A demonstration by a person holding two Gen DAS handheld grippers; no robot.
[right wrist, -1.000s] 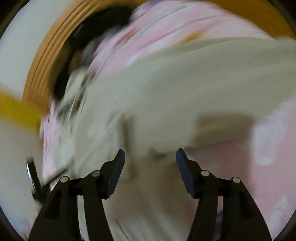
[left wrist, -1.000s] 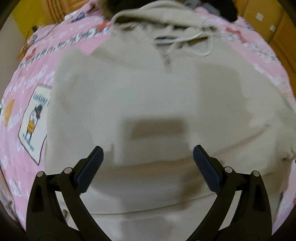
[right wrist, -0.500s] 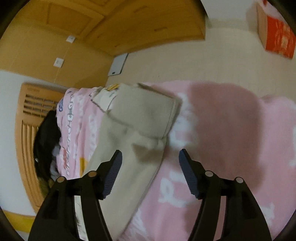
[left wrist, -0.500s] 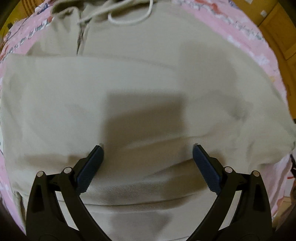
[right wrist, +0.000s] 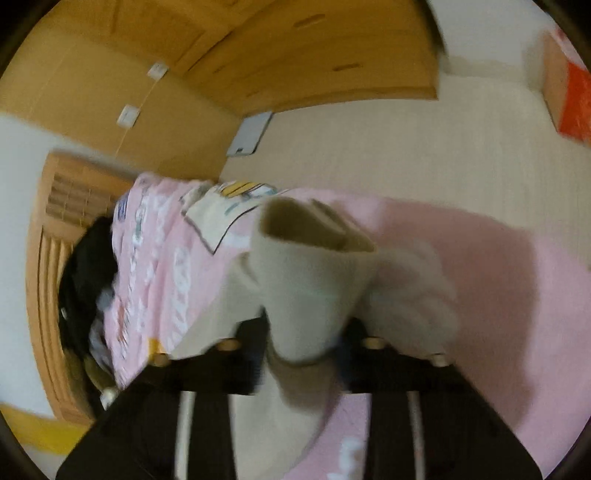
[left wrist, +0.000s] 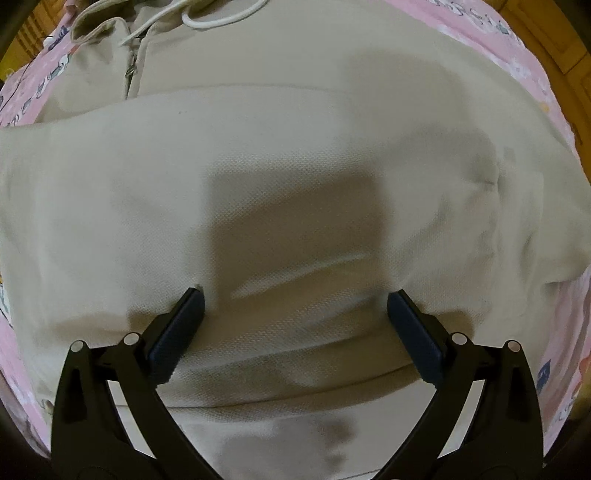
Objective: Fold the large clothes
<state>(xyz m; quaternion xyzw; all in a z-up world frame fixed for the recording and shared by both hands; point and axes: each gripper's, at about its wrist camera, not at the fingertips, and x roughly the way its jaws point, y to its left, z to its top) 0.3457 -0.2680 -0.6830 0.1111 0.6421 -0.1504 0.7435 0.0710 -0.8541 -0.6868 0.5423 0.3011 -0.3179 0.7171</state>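
A beige hoodie (left wrist: 295,166) lies spread on a pink bed cover (left wrist: 517,55), its white drawstring (left wrist: 221,18) at the top edge. My left gripper (left wrist: 294,295) points straight down just over the hoodie's body, open, with a low fold of cloth between its fingertips but nothing pinched. In the right wrist view the hoodie's sleeve (right wrist: 310,280) stands up with its cuff gaping. My right gripper (right wrist: 303,343) is closing its jaws on that sleeve, and the cloth narrows where the pads squeeze it. This view is blurred.
The bed cover (right wrist: 480,277) ends at a pale floor (right wrist: 406,147). A dark clothes pile (right wrist: 88,280) lies against the wooden headboard (right wrist: 55,229). Beyond stand a wooden wardrobe (right wrist: 295,48), a flat grey item (right wrist: 249,134) on the floor and an orange box (right wrist: 569,99).
The left gripper came down closer over the hoodie's body and stayed open. The right gripper swung to the sleeve end and its jaws closed around the cuff, which now stands raised.
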